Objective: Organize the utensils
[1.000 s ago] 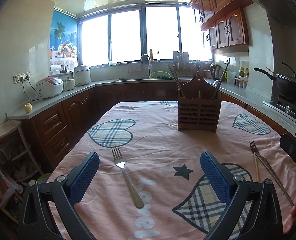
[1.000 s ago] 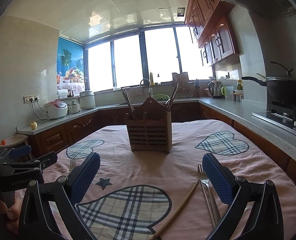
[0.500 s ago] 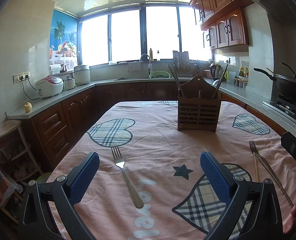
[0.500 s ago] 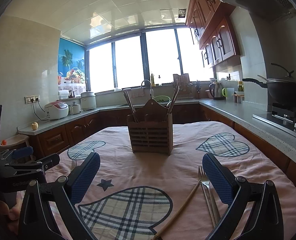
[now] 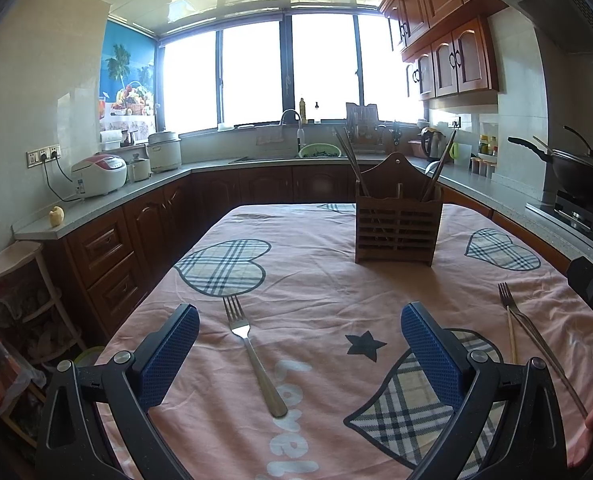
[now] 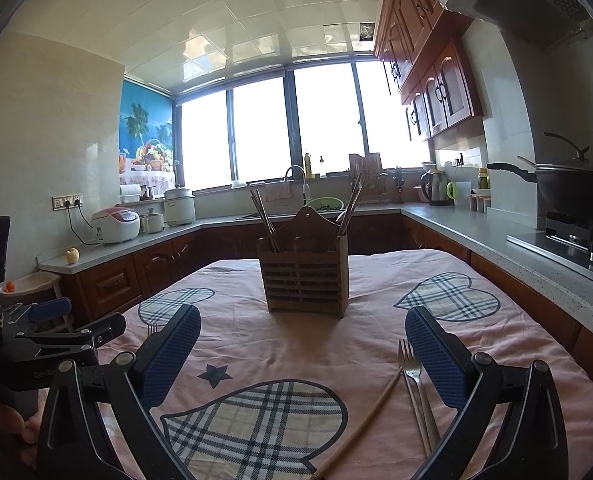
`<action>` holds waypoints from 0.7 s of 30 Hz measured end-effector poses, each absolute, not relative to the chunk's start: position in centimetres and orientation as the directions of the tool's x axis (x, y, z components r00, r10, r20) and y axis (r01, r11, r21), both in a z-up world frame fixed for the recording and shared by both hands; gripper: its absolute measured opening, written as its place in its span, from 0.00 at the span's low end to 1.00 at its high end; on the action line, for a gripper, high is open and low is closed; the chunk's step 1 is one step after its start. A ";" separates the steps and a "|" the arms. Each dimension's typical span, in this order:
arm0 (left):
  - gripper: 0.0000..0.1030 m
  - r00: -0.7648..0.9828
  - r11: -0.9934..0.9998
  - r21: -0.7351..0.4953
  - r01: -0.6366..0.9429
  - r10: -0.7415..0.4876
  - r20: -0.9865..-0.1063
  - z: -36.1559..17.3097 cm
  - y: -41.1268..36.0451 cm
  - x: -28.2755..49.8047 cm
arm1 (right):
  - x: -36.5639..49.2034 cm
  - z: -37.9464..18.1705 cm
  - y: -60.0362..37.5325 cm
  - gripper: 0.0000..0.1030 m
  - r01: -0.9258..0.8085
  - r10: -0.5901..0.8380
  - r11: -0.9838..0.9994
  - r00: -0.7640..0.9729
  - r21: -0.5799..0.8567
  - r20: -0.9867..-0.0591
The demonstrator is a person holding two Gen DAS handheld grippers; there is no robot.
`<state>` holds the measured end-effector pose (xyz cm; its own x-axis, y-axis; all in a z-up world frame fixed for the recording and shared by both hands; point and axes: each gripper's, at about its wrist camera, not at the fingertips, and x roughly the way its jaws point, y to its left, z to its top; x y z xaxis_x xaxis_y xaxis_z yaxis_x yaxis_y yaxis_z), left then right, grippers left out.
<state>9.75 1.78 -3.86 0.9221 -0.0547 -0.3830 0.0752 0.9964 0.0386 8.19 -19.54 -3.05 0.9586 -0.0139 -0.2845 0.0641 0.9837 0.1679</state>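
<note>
Left wrist view: left gripper (image 5: pixel 300 346) spread wide, jaws holding nothing, hovering above the pink tablecloth (image 5: pixel 320 292). Between the blue pads (image 5: pixel 172 356), a steel fork (image 5: pixel 252 354) lying flat, tines pointing away toward the wooden utensil holder (image 5: pixel 396 226). Holder upright farther back on the cloth, well apart from the fork, with chopsticks (image 5: pixel 350 160) leaning out of its slots. Far right, a second fork (image 5: pixel 536 336) and a wooden chopstick (image 5: pixel 511 336) side by side on the cloth.

Right wrist view: right gripper (image 6: pixel 302 354) likewise wide open, gripping nothing, above the cloth. Second fork (image 6: pixel 416 384) just inside the right pad, wooden chopstick (image 6: pixel 370 412) angled beside it. Utensil holder (image 6: pixel 304 280) straight ahead, upright. Left gripper (image 6: pixel 60 334) at the left edge. Wok (image 6: pixel 572 188) on the stove at right.
</note>
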 end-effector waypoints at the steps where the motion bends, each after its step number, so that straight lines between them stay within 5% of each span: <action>1: 0.99 0.922 0.996 0.039 0.076 -0.056 -0.382 -3.8 1.7 9.7 | 8.2 -3.0 -19.6 1.00 0.064 -0.014 0.984 0.959 0.168 -0.284; 21: 0.99 0.924 0.996 0.040 0.081 -0.060 -0.378 -3.5 1.0 9.3 | 8.1 -2.6 -19.6 1.00 0.053 -0.005 0.984 0.961 0.168 -0.275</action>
<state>9.30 1.02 -3.48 0.9237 -0.0596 -0.3784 0.0806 0.9959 0.0400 8.06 -19.59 -2.63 0.9614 -0.0052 -0.2749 0.0533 0.9844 0.1677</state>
